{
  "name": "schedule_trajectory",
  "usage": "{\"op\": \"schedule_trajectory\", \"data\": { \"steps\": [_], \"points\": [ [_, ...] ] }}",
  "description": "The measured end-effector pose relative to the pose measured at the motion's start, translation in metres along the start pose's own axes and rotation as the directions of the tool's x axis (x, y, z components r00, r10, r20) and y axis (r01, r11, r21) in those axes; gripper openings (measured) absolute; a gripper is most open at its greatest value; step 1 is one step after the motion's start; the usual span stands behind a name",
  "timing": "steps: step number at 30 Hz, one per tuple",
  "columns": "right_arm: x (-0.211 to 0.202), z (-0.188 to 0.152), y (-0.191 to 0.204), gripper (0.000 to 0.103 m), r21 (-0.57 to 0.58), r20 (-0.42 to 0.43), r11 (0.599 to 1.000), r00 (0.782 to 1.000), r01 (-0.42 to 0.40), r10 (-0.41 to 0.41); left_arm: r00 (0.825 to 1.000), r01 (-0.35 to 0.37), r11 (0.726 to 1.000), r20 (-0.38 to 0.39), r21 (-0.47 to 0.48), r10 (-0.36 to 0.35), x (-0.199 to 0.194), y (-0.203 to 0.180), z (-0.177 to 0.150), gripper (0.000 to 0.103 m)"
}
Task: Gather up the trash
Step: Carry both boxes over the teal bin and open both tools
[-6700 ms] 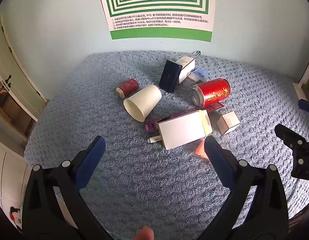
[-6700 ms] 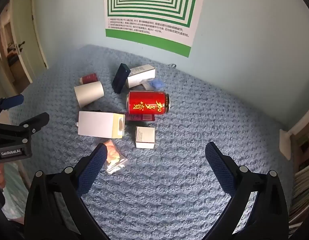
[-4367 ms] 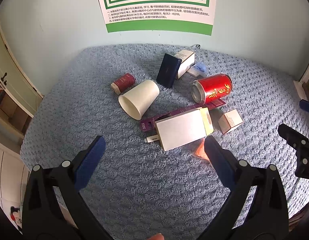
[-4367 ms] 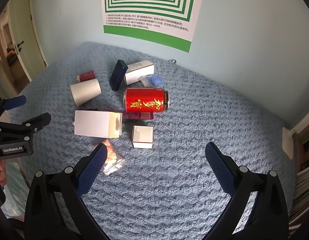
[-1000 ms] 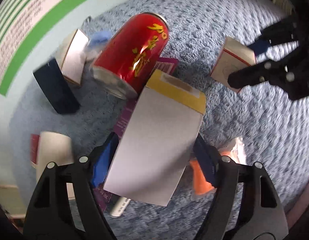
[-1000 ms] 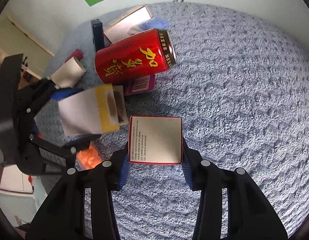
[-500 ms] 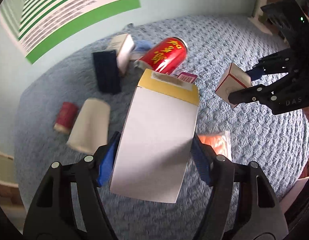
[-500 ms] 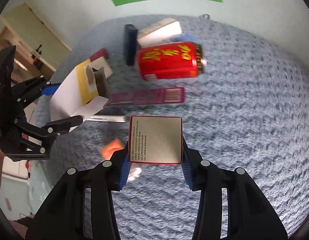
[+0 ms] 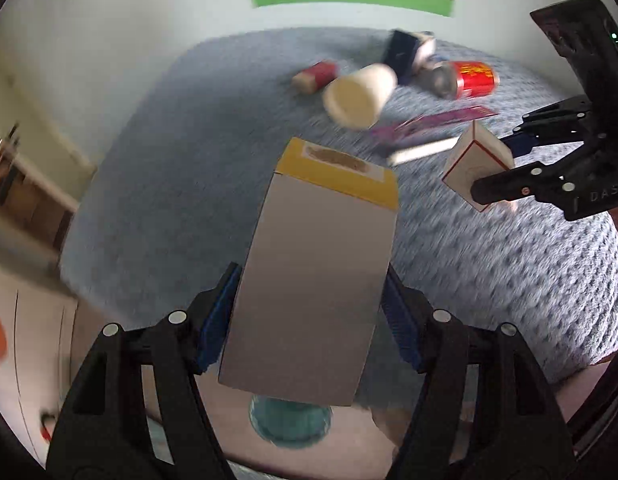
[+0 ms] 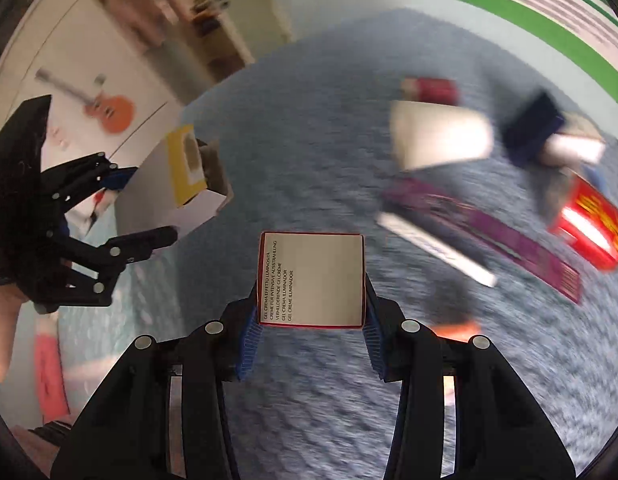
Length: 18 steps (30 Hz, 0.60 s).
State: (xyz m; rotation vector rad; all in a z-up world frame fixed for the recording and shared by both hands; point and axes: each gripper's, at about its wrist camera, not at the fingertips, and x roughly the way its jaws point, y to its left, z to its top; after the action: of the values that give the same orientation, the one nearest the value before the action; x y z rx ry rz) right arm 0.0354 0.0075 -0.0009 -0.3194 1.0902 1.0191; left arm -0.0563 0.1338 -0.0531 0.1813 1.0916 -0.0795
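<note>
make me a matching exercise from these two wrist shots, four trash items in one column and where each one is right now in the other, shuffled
Column one:
1. large white box with yellow end
2. small red-edged box
3. red can
4. paper cup

Column two:
A. lying on the blue cover, open mouth toward the left wrist camera
B. clamped in the right gripper
C. lying on its side next to the dark blue box
D. clamped in the left gripper

Pairs: 1-D, 2-B, 3-C, 4-A
</note>
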Motion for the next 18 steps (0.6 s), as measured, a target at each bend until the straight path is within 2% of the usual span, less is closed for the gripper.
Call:
{"op": "schedule_trajectory", "data": {
  "steps": [2,4,10,14,18],
  "points": [
    [0.016,0.004,0.033,0.045,-0.08,-0.042,0.995,0.997,-0.066,0.063,0.999,-0.037,0.995,-0.024,-0.09,0.035,-0.009,0.014,-0.031,0.066],
    [0.033,0.006,0.067,0.045,-0.152,-0.091,0.98,0.989,-0.126,0.113,0.997,-0.065,0.978,-0.053,-0.198,0.055,-0.019,0.028,-0.069,0.066],
    [0.088,0.004,0.172,0.045,-0.293,-0.234,0.924,0.955,-0.247,0.181,0.989,-0.104,0.884,-0.138,-0.455,0.045,-0.027,0.062,-0.181,0.066],
    [0.129,0.006,0.225,0.045,-0.329,-0.317,0.896,0.929,-0.298,0.192,0.984,-0.113,0.815,-0.176,-0.568,0.015,-0.024,0.084,-0.241,0.066],
    [0.168,0.003,0.264,0.045,-0.329,-0.386,0.888,0.904,-0.321,0.184,0.98,-0.098,0.785,-0.195,-0.611,-0.029,-0.015,0.103,-0.277,0.066]
  ]
}}
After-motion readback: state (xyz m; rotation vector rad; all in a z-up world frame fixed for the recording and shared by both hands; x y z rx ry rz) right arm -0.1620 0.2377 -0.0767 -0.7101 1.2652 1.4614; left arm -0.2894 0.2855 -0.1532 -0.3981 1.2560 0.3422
